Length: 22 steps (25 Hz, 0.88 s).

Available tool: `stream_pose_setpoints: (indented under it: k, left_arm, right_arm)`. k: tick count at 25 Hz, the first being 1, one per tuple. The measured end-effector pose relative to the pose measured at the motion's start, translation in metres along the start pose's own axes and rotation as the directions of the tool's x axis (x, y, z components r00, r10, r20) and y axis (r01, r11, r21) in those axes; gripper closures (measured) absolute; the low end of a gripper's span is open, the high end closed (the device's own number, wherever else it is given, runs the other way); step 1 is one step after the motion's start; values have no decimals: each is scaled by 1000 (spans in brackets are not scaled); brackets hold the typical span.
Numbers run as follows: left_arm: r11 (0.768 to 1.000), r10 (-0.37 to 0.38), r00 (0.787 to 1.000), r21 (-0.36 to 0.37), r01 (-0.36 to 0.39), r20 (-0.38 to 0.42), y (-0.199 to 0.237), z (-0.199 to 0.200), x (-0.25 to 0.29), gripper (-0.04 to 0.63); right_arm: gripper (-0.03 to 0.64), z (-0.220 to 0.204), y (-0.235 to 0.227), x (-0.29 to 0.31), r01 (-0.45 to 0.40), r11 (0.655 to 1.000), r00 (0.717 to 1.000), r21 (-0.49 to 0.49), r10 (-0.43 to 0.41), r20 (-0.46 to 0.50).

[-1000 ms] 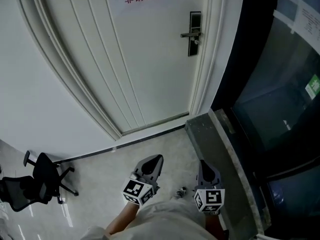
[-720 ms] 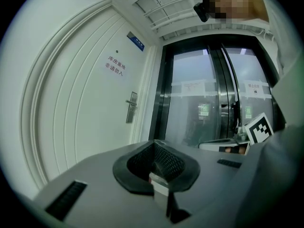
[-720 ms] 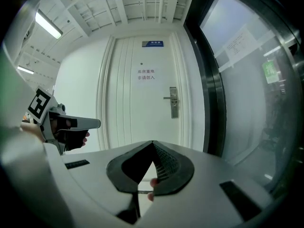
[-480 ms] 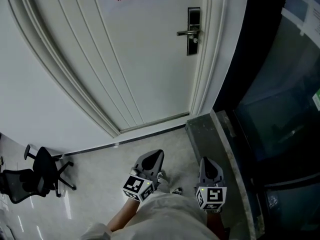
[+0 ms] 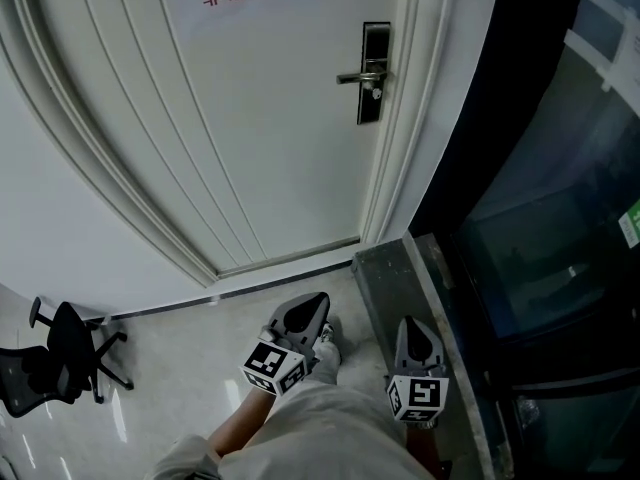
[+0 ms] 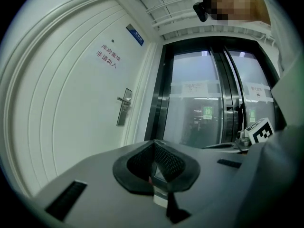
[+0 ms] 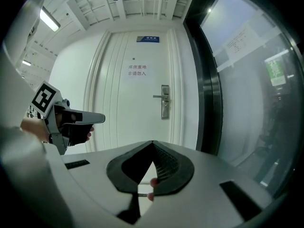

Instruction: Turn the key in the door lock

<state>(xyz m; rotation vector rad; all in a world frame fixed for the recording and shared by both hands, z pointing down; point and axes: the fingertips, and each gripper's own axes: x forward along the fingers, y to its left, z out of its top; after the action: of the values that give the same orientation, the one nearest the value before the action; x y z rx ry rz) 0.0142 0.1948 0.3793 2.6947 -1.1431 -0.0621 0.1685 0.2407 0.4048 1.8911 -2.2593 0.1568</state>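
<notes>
Door lock [image 5: 373, 73]: a dark upright plate with a lever handle [image 5: 356, 76], set at the right edge of the white door [image 5: 270, 118]. A small glint under the handle may be the key, though it is too small to tell.

Far below and left of the lock stands an office chair [image 5: 55, 363]. Well below the lock, your left gripper [image 5: 315, 308] has its jaws closed tip to tip, holding nothing. Below and slightly right of the lock, your right gripper [image 5: 410, 328] is likewise closed and empty. Right of the lock runs a dark glass wall [image 5: 560, 218].
</notes>
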Motion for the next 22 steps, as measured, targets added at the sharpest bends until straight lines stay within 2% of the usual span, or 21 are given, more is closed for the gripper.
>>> stream_pose_setpoints:
  k: [8, 12, 17, 22]
  left_arm:
    - [1000, -15, 999, 9, 15, 32, 35, 26, 87, 592]
    - [999, -38, 999, -10, 37, -11, 56, 17, 126, 592]
    - [998, -53, 998, -23, 52, -18, 91, 27, 178, 592]
    - [998, -56, 998, -7, 56, -5, 137, 45, 221, 592]
  right_arm:
    - [617, 19, -31, 76, -25, 999, 1000, -30, 25, -15]
    - [617, 21, -31, 120, -88, 995, 995, -49, 86, -51]
    - [617, 34, -45, 176, -103, 993, 993, -58, 99, -61]
    - [617, 51, -48, 232, -142, 978, 990, -152, 138, -33]
